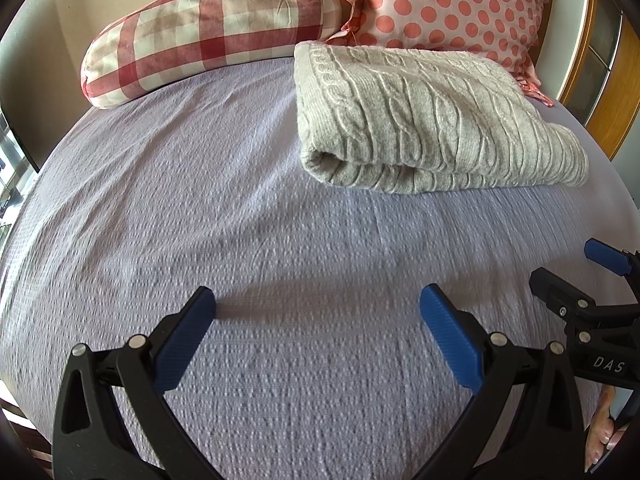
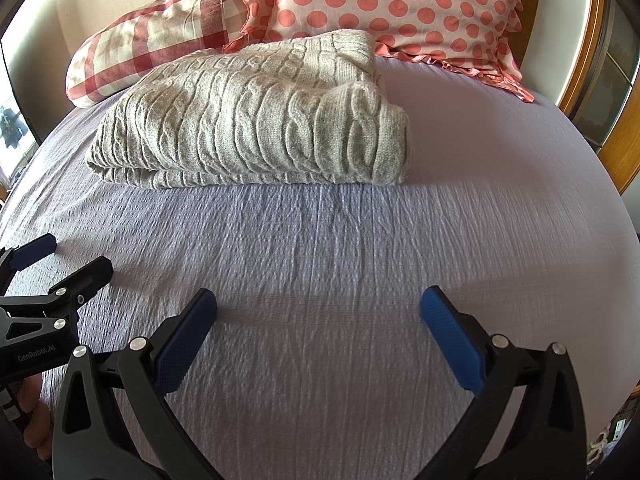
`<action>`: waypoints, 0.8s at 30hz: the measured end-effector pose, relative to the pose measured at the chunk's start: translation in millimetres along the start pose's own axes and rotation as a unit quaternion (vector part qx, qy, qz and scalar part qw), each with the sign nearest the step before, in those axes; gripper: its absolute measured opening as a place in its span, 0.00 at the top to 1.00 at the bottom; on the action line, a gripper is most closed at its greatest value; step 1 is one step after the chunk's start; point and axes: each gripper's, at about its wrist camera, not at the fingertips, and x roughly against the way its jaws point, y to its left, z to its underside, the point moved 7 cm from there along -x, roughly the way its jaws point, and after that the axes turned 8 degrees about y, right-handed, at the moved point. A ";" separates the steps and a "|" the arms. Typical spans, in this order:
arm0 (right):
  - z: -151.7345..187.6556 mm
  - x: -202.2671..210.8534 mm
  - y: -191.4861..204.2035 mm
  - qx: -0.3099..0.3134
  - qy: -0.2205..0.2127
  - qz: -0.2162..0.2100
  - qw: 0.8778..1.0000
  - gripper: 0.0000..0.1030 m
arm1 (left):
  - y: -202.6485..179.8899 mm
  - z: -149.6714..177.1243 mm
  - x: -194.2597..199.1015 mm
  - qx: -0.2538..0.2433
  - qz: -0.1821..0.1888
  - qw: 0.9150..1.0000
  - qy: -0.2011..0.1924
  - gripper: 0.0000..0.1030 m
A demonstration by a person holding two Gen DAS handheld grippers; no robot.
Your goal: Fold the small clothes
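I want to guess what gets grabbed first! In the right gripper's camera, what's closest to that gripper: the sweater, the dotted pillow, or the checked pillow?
1. Sweater, folded, ahead and slightly left of the right gripper.
2. Checked pillow and dotted pillow, both behind the sweater, left and right; too close to call.

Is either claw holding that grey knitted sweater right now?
No: both the left claw and right claw hang open over the bedspread, apart from the folded sweater.

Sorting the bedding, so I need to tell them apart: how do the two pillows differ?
The checked pillow is a rounded bolster in red and cream plaid with no trim; the dotted pillow is flatter, with coral spots and a ruffled edge. Both lie at the head of the bed.
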 end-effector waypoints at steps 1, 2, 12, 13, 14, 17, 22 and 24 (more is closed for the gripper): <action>0.0 0.1 0.0 0.000 0.000 0.000 1.000 0.01 | 0.1 -0.4 -0.1 0.000 0.000 1.000 0.001 0.02; 0.0 -0.1 -0.1 0.000 0.000 0.000 1.000 0.01 | 0.2 -0.5 -0.1 0.000 0.000 1.000 0.001 0.02; 0.0 0.0 0.2 0.000 0.000 0.000 1.000 0.01 | 0.5 -1.0 -1.3 -0.001 0.000 1.000 0.003 0.02; 0.0 0.1 0.2 0.000 0.000 0.000 1.000 0.01 | 0.5 -0.9 -1.5 -0.001 0.000 1.000 0.004 0.02; -0.1 0.1 0.2 0.000 0.000 0.000 1.000 0.01 | 0.7 -1.4 -1.8 -0.001 0.000 1.000 0.005 0.02; -0.1 0.1 0.1 0.000 0.000 0.000 1.000 0.01 | 1.0 -1.5 -2.4 -0.004 0.000 1.000 0.009 0.02; -0.2 0.0 0.1 0.000 0.000 0.000 1.000 0.01 | 1.0 -3.0 -3.5 -0.003 0.001 1.000 0.019 0.02; -0.2 0.0 0.1 0.000 0.000 0.000 1.000 0.01 | 0.9 -3.0 -3.4 -0.004 0.001 1.000 0.019 0.02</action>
